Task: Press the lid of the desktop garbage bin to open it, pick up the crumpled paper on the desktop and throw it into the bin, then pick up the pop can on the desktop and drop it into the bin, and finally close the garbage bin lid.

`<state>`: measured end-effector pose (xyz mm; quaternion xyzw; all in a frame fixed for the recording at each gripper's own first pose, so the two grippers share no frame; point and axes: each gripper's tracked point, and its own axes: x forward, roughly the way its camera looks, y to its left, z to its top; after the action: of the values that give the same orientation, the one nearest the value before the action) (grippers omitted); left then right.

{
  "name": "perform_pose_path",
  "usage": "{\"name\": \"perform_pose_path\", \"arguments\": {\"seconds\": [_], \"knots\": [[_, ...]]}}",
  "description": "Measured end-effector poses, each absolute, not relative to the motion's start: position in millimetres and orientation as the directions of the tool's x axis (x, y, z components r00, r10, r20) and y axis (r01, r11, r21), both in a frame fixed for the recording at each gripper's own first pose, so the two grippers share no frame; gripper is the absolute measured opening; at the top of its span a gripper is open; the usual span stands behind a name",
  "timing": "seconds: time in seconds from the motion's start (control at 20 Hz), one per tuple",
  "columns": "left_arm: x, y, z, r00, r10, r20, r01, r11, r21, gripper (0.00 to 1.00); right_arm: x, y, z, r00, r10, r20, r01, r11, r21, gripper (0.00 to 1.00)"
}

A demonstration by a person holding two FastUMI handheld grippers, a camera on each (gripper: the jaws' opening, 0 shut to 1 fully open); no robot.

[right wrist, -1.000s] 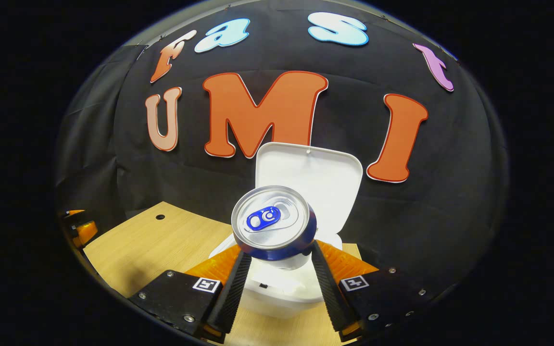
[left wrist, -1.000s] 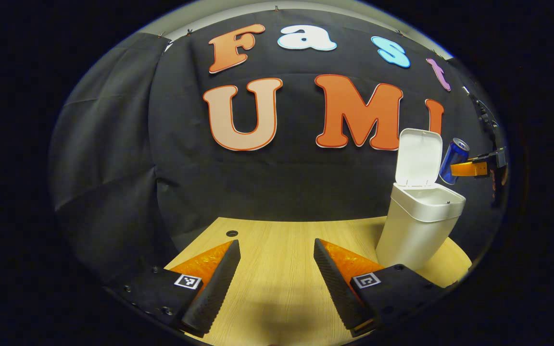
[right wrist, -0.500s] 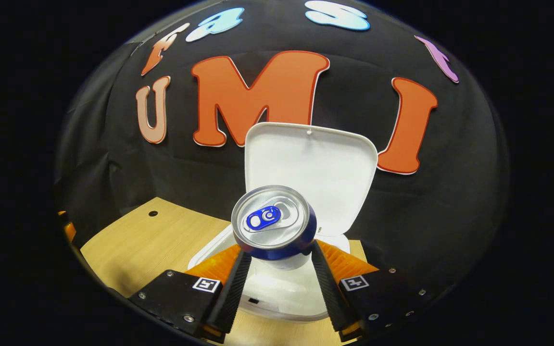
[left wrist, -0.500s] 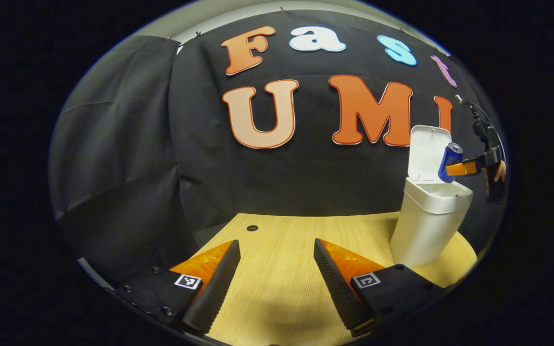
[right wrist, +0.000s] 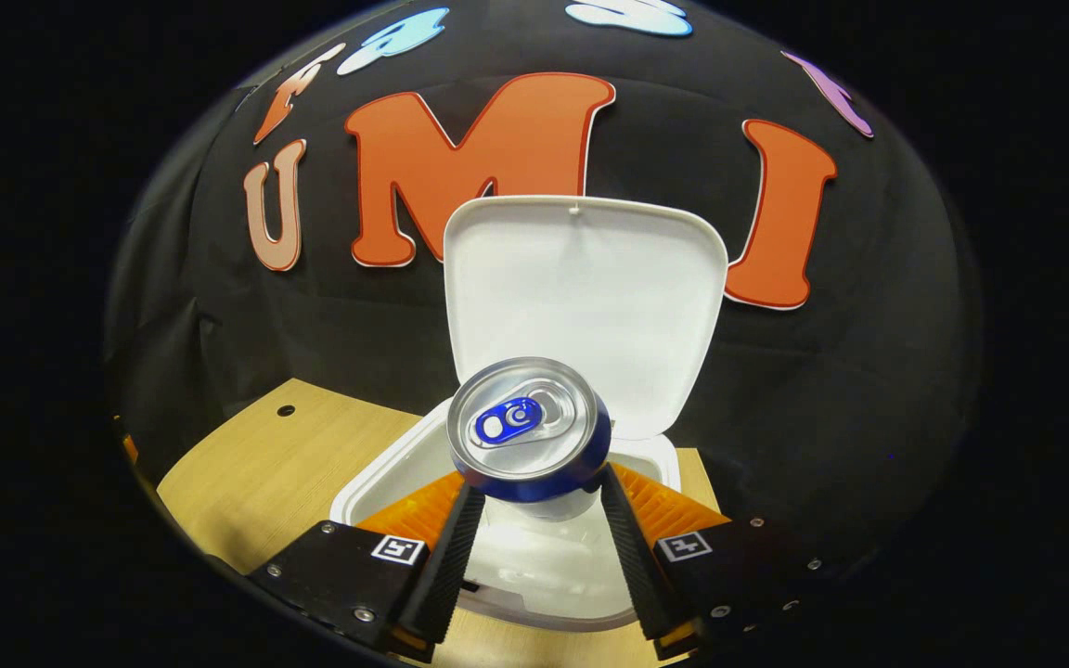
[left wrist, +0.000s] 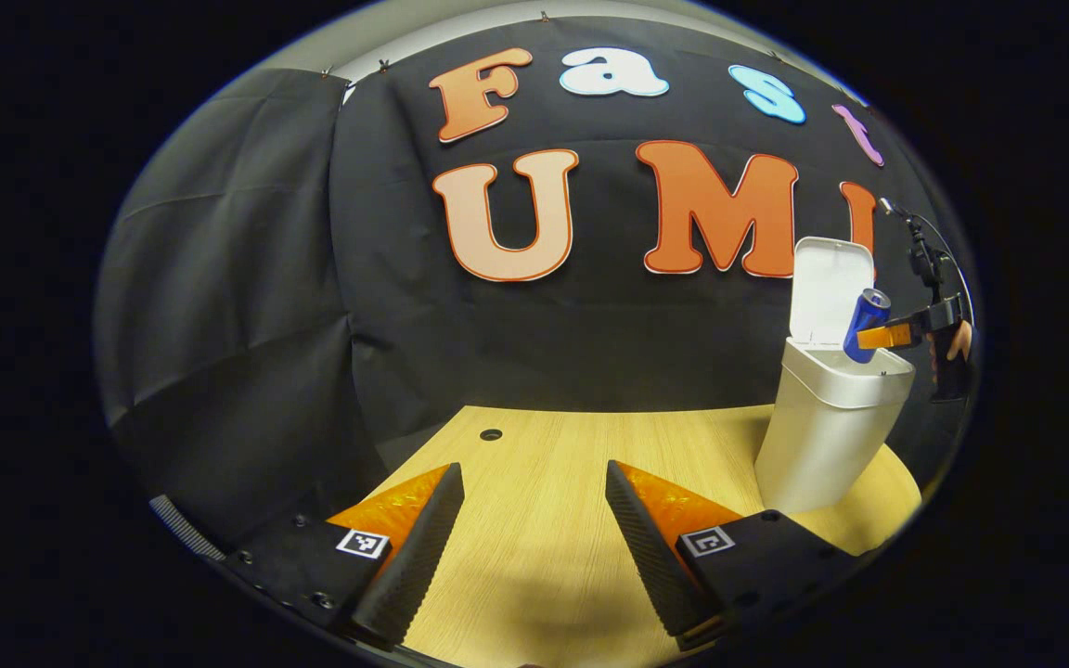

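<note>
In the right gripper view my right gripper (right wrist: 534, 506) is shut on a blue pop can (right wrist: 529, 429), whose silver top faces the camera. The can hangs over the open mouth of the white garbage bin (right wrist: 386, 468), whose lid (right wrist: 586, 288) stands upright behind it. The left gripper view shows the same bin (left wrist: 827, 427) at the far right of the wooden table (left wrist: 544, 482), lid (left wrist: 829, 283) up, with the can (left wrist: 867, 323) tilted above its rim in the right gripper (left wrist: 878, 336). My left gripper (left wrist: 534, 515) stands open low over the table with nothing between its fingers.
A small round hole (left wrist: 491, 434) sits in the tabletop near the back left. A person's hand (left wrist: 959, 341) holds the right gripper's handle at the far right. Black cloth walls close the booth behind and to the left.
The right gripper has carried the can closer to the bin and over its opening; the bin and lid loom larger in the right gripper view. The left gripper stays open and has barely moved.
</note>
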<state>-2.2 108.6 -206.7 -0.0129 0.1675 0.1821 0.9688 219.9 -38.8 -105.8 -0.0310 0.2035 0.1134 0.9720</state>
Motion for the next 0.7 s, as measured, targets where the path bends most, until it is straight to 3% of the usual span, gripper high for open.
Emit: {"name": "perform_pose_path", "arguments": {"seconds": [0.7], "knots": [[7.6, 94.2, -219.6, 0.882, 0.315, -0.35, -0.324, 0.945, 0.032, 0.98, 222.2, -40.6, -120.6, 0.88, 0.192, -0.434, -0.219, 0.976, -0.013, 0.81]]}}
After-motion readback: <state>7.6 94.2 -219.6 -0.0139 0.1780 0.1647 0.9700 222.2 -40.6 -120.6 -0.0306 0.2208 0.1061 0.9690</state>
